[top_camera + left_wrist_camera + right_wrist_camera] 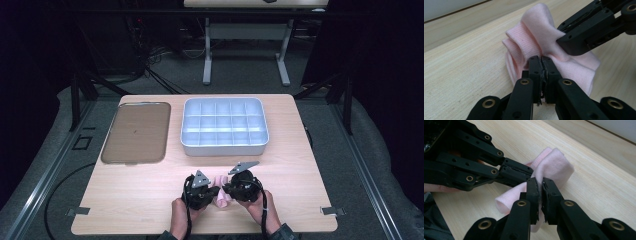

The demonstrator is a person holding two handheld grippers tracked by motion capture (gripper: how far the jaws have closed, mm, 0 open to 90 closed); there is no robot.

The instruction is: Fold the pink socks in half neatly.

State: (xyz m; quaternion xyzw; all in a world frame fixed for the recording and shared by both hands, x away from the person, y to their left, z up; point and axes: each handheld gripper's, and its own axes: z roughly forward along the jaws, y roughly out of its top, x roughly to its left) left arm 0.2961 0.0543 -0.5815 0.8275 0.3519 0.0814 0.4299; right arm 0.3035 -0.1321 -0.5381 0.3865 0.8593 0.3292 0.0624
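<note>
sock (541, 35) pink, no label | l tongs (541, 58) + r tongs (539, 181) pinching it

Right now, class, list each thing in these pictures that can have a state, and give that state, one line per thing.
Pink sock: bunched and folded, lying on the table, pinched from both sides.
Left gripper: shut on the pink sock.
Right gripper: shut on the pink sock.
Compartment tray: upright, every compartment empty.
Flat brown tray: lying flat, nothing on it.
Table: bears both trays and the sock.
</note>
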